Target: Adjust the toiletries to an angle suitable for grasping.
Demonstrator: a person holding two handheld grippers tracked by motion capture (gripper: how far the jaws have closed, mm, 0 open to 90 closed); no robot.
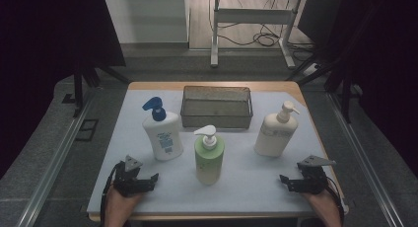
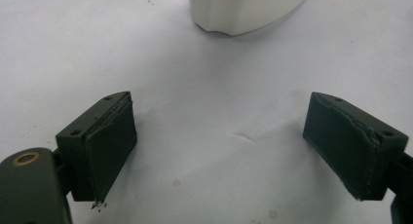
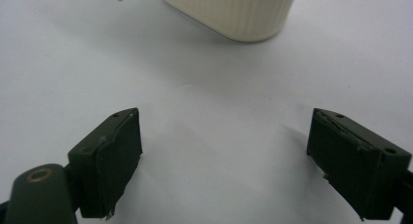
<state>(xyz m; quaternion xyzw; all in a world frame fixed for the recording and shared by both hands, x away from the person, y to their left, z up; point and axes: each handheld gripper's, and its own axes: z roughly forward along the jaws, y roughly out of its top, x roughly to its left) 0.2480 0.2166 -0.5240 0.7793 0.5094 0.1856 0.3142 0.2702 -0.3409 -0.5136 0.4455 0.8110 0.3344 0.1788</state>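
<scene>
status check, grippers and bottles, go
Left gripper and right gripper open, empty, on the mat. White bottle, green bottle, cream bottle upright, untouched. Nothing in the way.

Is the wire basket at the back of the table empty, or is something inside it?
Empty. In the high view the basket shows only its bare mesh floor; all three bottles stand outside it on the mat.
</scene>
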